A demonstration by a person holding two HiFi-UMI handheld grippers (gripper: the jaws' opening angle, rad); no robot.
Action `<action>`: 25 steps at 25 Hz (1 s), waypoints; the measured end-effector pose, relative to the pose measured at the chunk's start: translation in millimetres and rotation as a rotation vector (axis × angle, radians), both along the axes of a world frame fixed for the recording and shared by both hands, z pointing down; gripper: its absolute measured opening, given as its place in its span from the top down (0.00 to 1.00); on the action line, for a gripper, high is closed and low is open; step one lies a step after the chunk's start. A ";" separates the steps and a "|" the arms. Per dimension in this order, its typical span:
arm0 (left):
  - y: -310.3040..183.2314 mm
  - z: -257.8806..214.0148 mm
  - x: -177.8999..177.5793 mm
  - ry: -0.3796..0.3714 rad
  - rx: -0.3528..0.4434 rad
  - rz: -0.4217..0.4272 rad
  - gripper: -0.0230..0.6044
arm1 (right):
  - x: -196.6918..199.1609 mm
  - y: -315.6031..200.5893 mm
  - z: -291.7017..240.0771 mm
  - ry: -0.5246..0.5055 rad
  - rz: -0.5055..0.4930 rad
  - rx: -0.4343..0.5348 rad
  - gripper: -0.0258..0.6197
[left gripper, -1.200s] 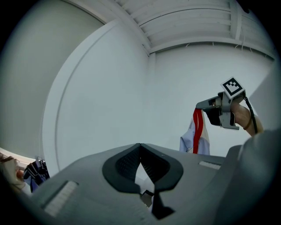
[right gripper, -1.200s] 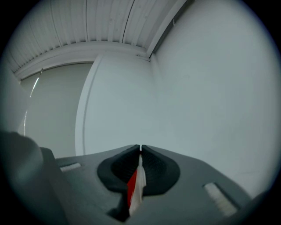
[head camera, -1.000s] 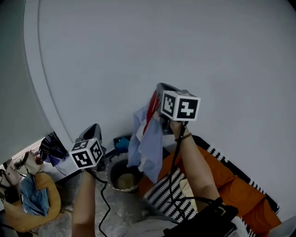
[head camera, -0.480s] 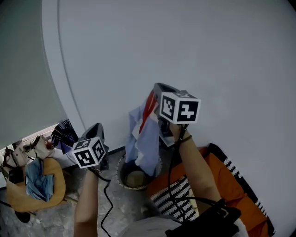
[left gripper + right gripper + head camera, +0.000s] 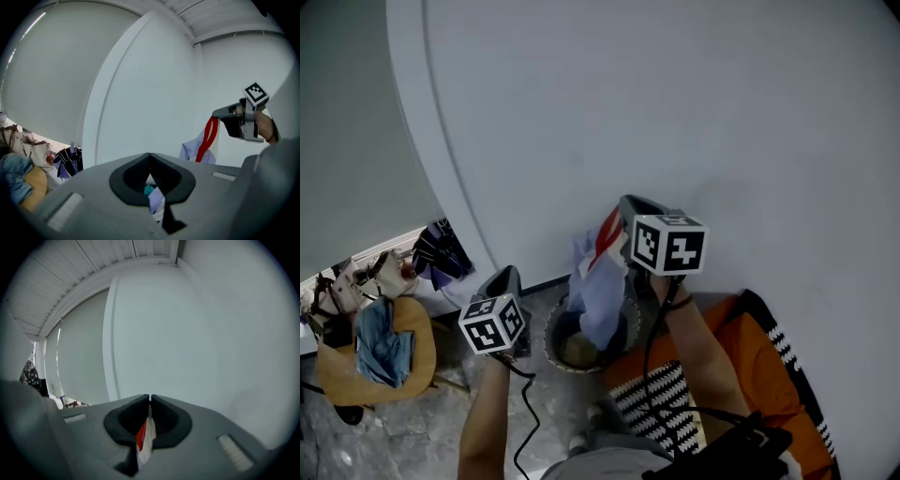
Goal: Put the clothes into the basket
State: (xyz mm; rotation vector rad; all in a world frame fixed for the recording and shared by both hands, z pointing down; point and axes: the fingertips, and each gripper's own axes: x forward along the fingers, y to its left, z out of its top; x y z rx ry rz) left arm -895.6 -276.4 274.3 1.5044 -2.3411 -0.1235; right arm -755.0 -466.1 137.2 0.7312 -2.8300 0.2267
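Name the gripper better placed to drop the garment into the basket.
Right. The right gripper is shut on the pale-blue garment, which hangs over the basket; the left gripper, beside it, holds nothing.

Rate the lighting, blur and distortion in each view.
Head view: dim, flat light, wall edge bowed by the lens, shirt sharp. Left gripper view: strong fisheye, black corners. Right gripper view: dark rim, shirt cloth at the jaws blurred.
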 end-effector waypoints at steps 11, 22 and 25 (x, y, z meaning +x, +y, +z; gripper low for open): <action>-3.9 98.4 19.7 0.094 -0.151 -0.006 0.97 | 7.1 -18.5 165.3 0.202 -0.013 -0.185 0.93; 3.2 219.2 42.7 0.209 -0.326 -0.010 0.97 | 22.2 -20.0 338.6 0.372 -0.002 -0.375 0.93; 2.3 237.9 46.6 0.233 -0.348 -0.013 0.97 | 23.1 -22.0 362.7 0.395 -0.001 -0.402 0.93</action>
